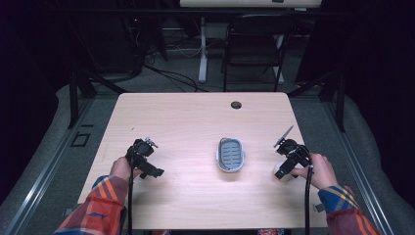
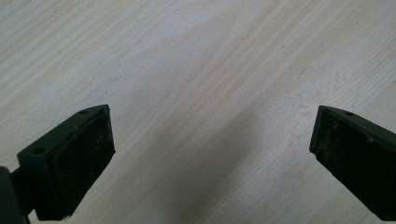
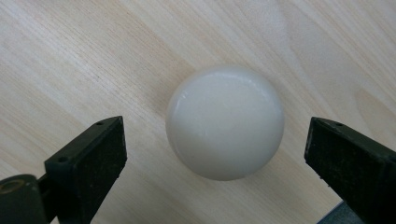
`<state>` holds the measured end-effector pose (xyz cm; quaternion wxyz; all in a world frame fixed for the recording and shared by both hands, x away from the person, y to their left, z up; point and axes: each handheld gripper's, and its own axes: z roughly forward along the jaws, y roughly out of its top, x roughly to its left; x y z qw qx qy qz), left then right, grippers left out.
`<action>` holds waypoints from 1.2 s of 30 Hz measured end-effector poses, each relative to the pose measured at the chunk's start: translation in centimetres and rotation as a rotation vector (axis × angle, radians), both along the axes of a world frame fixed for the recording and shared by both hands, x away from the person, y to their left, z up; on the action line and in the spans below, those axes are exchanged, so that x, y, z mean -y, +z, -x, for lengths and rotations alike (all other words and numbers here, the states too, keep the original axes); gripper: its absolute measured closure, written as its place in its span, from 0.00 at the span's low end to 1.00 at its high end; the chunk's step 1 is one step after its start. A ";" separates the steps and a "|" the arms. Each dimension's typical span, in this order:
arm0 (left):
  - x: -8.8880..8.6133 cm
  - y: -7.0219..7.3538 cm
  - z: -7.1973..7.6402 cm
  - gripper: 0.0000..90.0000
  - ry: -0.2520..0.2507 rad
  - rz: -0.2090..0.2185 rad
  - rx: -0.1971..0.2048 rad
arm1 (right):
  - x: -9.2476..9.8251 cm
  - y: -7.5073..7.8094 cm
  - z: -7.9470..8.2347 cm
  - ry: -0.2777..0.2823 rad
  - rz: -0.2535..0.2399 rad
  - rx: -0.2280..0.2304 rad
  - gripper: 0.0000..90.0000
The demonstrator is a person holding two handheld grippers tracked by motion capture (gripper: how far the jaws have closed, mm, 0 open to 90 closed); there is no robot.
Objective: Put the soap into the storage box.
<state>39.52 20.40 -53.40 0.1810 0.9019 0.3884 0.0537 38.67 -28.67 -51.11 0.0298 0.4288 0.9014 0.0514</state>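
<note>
Right hand-held gripper [image 3: 215,154], jaws apart w/ gaps either side of white ball [image 3: 225,122] at frame centre; uneven closing could've rolled it across bench [image 3: 70,56].

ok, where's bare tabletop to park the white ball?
Open wood: the far table half up to the cable hole, and the stretch between left gripper and soap dish. Tightest by the right gripper, over the white ball.
</note>
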 end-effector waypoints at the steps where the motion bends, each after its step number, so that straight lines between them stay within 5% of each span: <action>1: 0.0 0.0 0.0 0.00 0.000 0.000 0.000 | -0.1 0.0 -0.2 0.004 0.007 -0.009 0.06; 4: 0.0 0.0 0.0 0.00 -0.001 0.000 0.000 | -0.1 0.0 -0.6 0.020 0.034 -0.032 0.04; 5: 0.0 0.0 0.0 0.00 0.001 0.001 0.000 | -0.1 -0.6 -0.3 -0.033 -0.021 0.007 0.03; 7: 0.0 0.0 0.0 0.00 0.001 0.001 0.000 | -0.1 -0.2 -0.9 0.018 0.048 -0.045 0.03; 8: 0.0 0.0 0.0 0.00 0.001 0.001 0.000 | -0.1 -1.0 -0.5 -0.043 -0.020 0.001 0.02; 11: 0.0 0.0 0.0 0.00 0.000 -0.001 0.000 | -0.1 -0.8 -1.2 0.008 0.047 -0.055 0.00; 13: 0.0 0.0 0.0 0.00 0.001 0.001 0.000 | -0.2 -1.3 -1.2 -0.017 0.019 -0.030 0.00; 18: 0.0 0.0 0.0 0.00 -0.001 0.000 -0.001 | -0.2 -1.4 -1.6 0.015 0.062 -0.071 0.00; 22: 0.0 0.0 0.0 0.00 -0.001 0.002 -0.002 | -0.2 -2.0 -1.4 -0.022 0.028 -0.052 0.07; 25: 0.1 0.0 0.0 0.00 -0.001 0.002 -0.002 | -0.1 -1.9 -1.7 0.011 0.062 -0.084 0.08; 26: 0.1 0.0 0.0 0.00 -0.002 0.002 -0.002 | -0.2 -2.3 -1.5 -0.024 0.028 -0.060 0.08; 32: 0.1 -0.1 0.0 0.00 0.000 0.001 -0.003 | -0.2 -2.3 -1.8 0.011 0.070 -0.096 0.17; 36: 0.1 -0.1 0.0 0.00 -0.001 0.001 -0.004 | -0.3 -2.9 -1.5 -0.033 0.027 -0.069 0.23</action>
